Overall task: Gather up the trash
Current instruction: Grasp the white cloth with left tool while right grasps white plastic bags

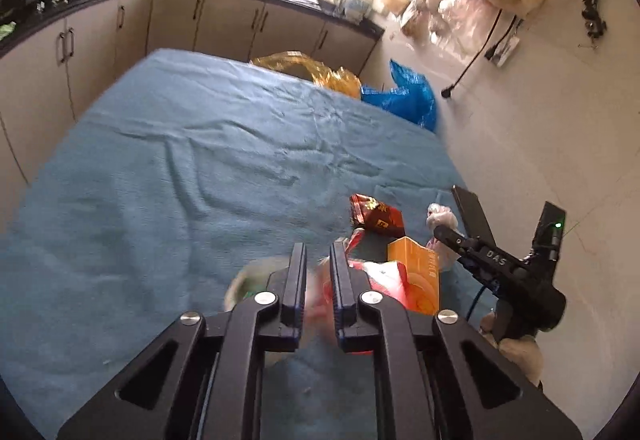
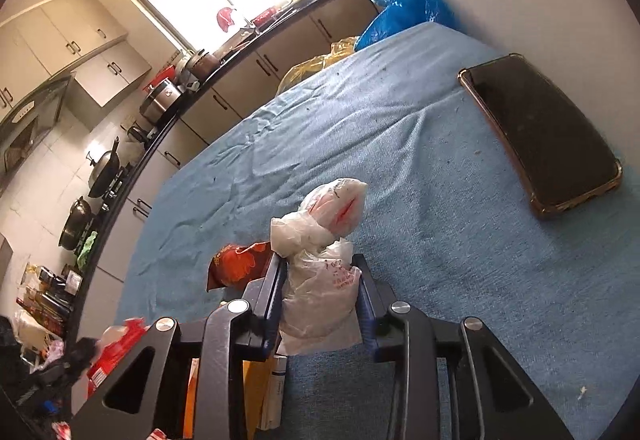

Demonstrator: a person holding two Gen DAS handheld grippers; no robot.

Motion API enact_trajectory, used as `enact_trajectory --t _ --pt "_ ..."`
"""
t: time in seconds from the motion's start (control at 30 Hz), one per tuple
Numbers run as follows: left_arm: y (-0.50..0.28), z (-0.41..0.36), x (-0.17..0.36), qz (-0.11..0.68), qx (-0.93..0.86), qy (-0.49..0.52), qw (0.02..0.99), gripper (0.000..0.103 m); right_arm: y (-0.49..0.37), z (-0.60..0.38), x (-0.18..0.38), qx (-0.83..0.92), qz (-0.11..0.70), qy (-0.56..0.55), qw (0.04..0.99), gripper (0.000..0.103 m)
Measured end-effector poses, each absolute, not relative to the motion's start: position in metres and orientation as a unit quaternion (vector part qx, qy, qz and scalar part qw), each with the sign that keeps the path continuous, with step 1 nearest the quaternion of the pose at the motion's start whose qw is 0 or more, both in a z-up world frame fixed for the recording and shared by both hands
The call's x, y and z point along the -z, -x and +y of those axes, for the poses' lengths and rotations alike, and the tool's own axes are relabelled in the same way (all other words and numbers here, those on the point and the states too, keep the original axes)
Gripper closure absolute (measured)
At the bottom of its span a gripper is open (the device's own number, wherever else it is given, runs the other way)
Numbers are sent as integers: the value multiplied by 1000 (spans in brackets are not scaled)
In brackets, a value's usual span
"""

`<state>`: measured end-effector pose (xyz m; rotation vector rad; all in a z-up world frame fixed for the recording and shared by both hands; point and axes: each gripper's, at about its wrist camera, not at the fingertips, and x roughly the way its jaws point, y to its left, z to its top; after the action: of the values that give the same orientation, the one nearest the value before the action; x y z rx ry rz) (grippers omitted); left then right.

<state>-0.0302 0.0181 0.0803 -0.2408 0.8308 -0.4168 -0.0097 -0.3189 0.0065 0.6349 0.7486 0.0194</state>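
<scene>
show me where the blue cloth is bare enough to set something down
Bare: the wide stretch of blue cloth between the cabinets and the yellow bag; also the strip between white bag and phone. Crowded: near corner, red wrapper, orange box.

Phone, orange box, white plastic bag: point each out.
Phone (image 2: 540, 131), right wrist view, middle of its dark screen.
Orange box (image 1: 416, 264), left wrist view, its top face.
White plastic bag (image 2: 320, 296), right wrist view, its crumpled middle.
</scene>
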Motion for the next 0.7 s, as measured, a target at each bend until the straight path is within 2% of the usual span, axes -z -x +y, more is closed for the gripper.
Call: enact_trajectory --t 0.13,0.23,0.3,0.37,0.4,0.43,0.7 --pt "50 36 -86 380 174 95 903 92 11 -316 -5 -8 364 -298 882 68" --pt "53 49 -72 406 177 94 892 92 12 -311 -5 -7 365 -290 885 68" --pt "56 57 -65 411 165 93 892 77 12 -310 -5 -7 366 -286 885 68" --pt "59 63 -60 405 152 95 897 34 13 -309 -3 -8 369 -284 885 68" --pt "60 67 -59 397 148 98 900 28 12 -308 -3 -7 370 -284 885 68" --pt "59 70 -58 394 144 100 902 26 12 -308 -2 -7 371 -284 884 67" --pt "43 52 -21 433 146 90 885 26 10 -310 2 -8 376 -292 879 66"
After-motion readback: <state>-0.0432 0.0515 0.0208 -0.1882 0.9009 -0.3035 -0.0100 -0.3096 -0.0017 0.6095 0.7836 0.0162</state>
